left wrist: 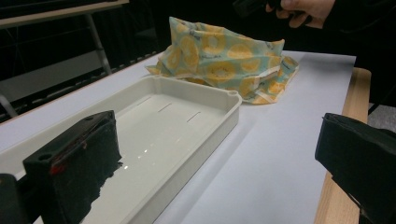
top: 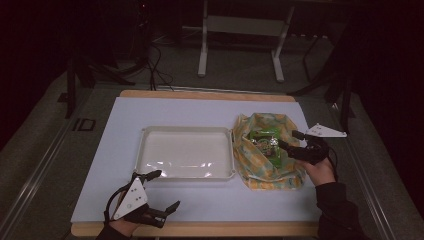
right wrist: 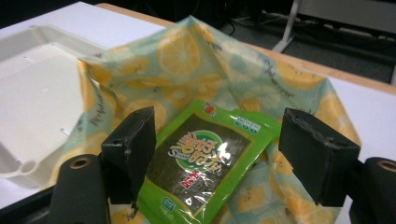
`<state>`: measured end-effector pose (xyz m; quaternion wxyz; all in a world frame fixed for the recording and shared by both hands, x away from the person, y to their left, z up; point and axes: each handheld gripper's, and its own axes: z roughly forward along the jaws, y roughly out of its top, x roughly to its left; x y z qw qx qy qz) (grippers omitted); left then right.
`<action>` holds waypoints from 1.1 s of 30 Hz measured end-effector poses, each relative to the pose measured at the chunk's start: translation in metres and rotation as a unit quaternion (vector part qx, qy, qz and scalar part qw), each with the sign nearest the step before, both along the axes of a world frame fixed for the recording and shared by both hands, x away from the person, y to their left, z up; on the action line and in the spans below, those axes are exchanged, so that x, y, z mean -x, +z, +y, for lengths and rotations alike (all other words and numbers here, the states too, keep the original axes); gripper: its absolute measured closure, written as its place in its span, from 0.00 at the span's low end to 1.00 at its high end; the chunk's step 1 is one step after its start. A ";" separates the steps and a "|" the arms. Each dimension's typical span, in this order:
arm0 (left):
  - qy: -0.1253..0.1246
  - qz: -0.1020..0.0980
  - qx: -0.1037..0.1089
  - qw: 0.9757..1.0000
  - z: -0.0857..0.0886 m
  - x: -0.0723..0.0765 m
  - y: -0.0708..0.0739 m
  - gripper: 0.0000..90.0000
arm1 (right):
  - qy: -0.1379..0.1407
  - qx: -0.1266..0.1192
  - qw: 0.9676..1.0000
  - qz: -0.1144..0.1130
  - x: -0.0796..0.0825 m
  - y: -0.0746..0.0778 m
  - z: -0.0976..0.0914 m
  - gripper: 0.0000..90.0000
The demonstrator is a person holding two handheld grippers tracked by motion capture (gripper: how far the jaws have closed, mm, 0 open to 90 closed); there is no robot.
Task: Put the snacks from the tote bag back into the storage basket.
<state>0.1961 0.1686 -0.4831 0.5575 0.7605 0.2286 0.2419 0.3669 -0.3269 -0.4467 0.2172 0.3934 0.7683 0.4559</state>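
room: dim | floor (top: 240, 65): grey | white frame legs (top: 202, 55) | cables (top: 157, 70)

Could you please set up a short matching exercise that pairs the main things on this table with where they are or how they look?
Things:
1. white tray
2. lemon-print bag
3. green snack packet
4. left claw

Descriptions:
A. lies inside the open bag
B. empty, in the middle of the table
C. open, hovering near the table's front edge
D. crumpled open, right of the tray

Pairs: 1-B, 2-D, 3-A, 4-C
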 end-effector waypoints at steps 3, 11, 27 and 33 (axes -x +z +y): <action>-0.001 -0.001 -0.003 1.000 0.000 0.000 0.000 0.00 | -0.012 0.010 1.000 0.009 -0.006 -0.010 0.002 0.35; -0.002 -0.002 -0.005 1.000 -0.001 0.000 0.000 0.00 | -0.016 0.022 0.999 0.036 -0.016 -0.026 0.002 0.45; -0.003 -0.002 -0.011 1.000 -0.002 0.000 -0.001 0.00 | -0.015 0.023 0.994 0.105 -0.033 -0.041 -0.001 0.56; -0.003 -0.002 -0.011 1.000 -0.001 0.000 -0.001 0.00 | -0.027 0.009 0.990 0.141 -0.041 -0.045 -0.005 0.58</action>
